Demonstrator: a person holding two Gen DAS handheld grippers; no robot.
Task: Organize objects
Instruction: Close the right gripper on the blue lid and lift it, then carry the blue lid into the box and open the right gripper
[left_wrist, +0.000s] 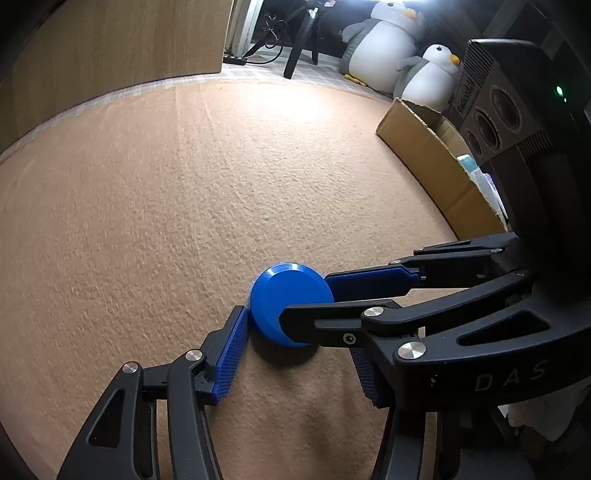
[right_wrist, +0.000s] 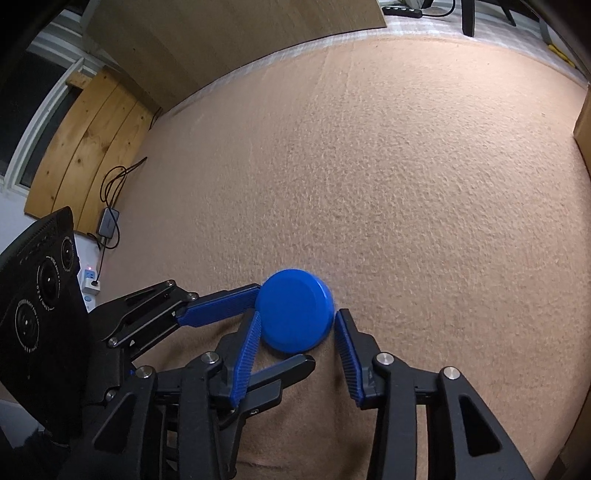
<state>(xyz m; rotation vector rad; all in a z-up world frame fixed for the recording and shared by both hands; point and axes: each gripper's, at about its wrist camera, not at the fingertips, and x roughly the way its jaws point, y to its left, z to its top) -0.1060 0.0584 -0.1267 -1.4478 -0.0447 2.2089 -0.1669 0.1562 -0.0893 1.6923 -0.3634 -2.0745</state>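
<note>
A round blue disc (left_wrist: 284, 295) (right_wrist: 295, 306) is just over the tan carpet (right_wrist: 406, 184), with its shadow beneath it. My right gripper (right_wrist: 297, 315) is shut on it, one blue pad pressing on each side of its rim. In the left wrist view the right gripper (left_wrist: 306, 299) reaches in from the right, and one of its black fingers crosses the disc. My left gripper (left_wrist: 295, 332) (right_wrist: 286, 323) straddles the same disc from the other side. Its jaws stand wider than the disc, one pad close to the rim. Its other fingertip is hidden behind the right gripper.
An open cardboard box (left_wrist: 436, 162) with packets inside stands at the right, two plush penguins (left_wrist: 391, 44) behind it. A wooden panel (left_wrist: 110, 48) borders the carpet's far side. Wooden boards (right_wrist: 85, 155), a cable and a power adapter (right_wrist: 108, 220) lie at the left.
</note>
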